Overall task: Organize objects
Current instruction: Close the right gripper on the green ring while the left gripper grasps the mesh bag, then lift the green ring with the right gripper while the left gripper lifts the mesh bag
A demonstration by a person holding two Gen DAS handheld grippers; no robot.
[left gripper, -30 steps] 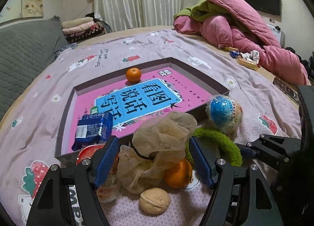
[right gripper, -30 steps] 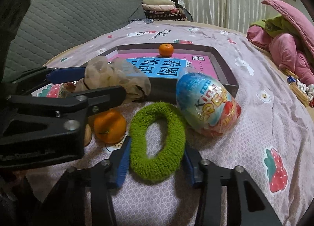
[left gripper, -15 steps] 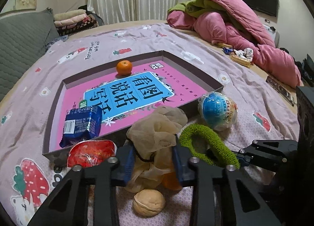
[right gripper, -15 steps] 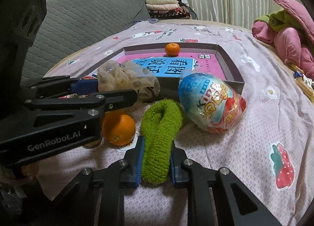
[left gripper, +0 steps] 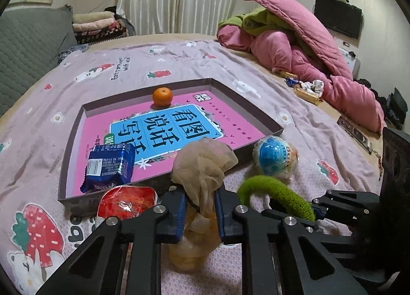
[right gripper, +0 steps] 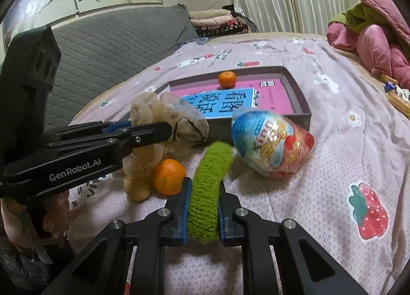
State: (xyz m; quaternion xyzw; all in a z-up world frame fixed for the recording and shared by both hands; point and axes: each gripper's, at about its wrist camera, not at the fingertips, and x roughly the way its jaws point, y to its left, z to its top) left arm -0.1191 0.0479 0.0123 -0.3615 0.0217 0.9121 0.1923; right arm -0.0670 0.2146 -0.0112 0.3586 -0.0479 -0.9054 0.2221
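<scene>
My left gripper (left gripper: 200, 214) is shut on a beige mesh scrunchie (left gripper: 203, 164) and holds it raised above the bedsheet; the scrunchie also shows in the right wrist view (right gripper: 164, 126). My right gripper (right gripper: 203, 214) is shut on a green fuzzy hair tie (right gripper: 207, 187), squeezed flat and lifted; the tie also shows in the left wrist view (left gripper: 276, 192). The shallow box (left gripper: 256, 113) with a pink and blue book holds an orange (left gripper: 162, 96) and a blue snack pack (left gripper: 110, 167). A second orange (right gripper: 169, 176) lies on the sheet.
A foil-wrapped toy egg (right gripper: 271, 144) lies right of the green tie, against the box corner. A red packet (left gripper: 128, 201) lies before the box's near wall. Pink and green quilts (left gripper: 302, 46) are piled at the far right. A grey headboard (right gripper: 115, 36) stands behind.
Both grippers closed from open, the left on the beige scrunchie and the right on the green hair tie. Both have lifted off the sheet, and the walnut has dropped out of sight.
</scene>
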